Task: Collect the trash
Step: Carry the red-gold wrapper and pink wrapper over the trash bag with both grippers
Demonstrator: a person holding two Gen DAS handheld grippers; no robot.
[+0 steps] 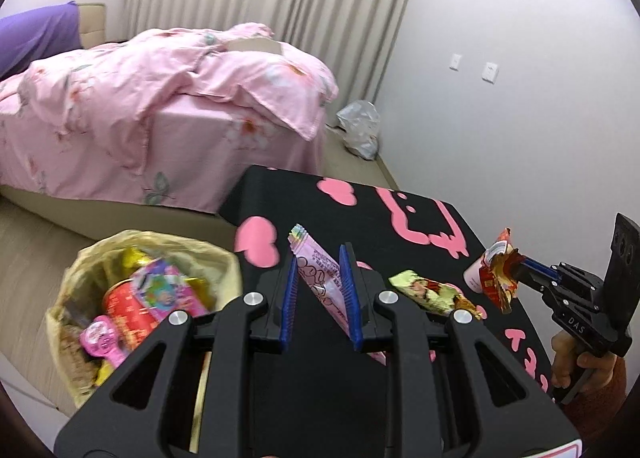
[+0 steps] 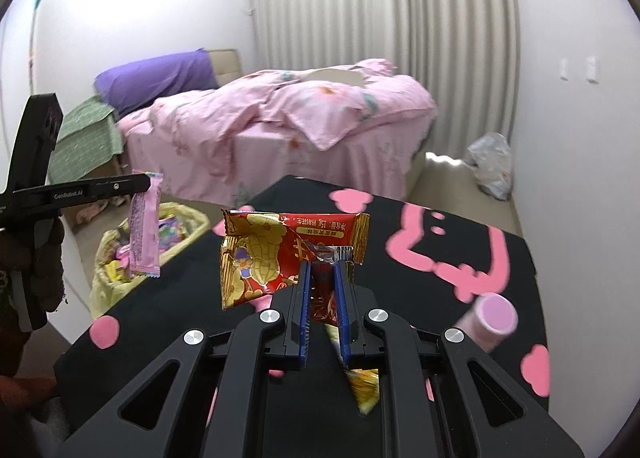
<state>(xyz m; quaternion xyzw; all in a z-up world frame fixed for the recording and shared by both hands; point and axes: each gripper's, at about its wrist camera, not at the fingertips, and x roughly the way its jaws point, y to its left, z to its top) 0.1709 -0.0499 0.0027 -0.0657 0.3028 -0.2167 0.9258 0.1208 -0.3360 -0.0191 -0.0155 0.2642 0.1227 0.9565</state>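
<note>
Clamping pink wrapper (image 1: 320, 278), left hand-held gripper (image 1: 324, 290) hung over black bench (image 1: 360, 214), trash bag (image 1: 80, 278) at 9 o'clock (already stuffed). Right hand-held gripper (image 2: 323, 290) pinched red peanut wrapper (image 2: 256, 258) above bench; green-gold wrapper (image 1: 432, 290) lay on bench.

Both wrist views: bed (image 1: 160, 110) beyond table (image 2: 460, 210)
</note>
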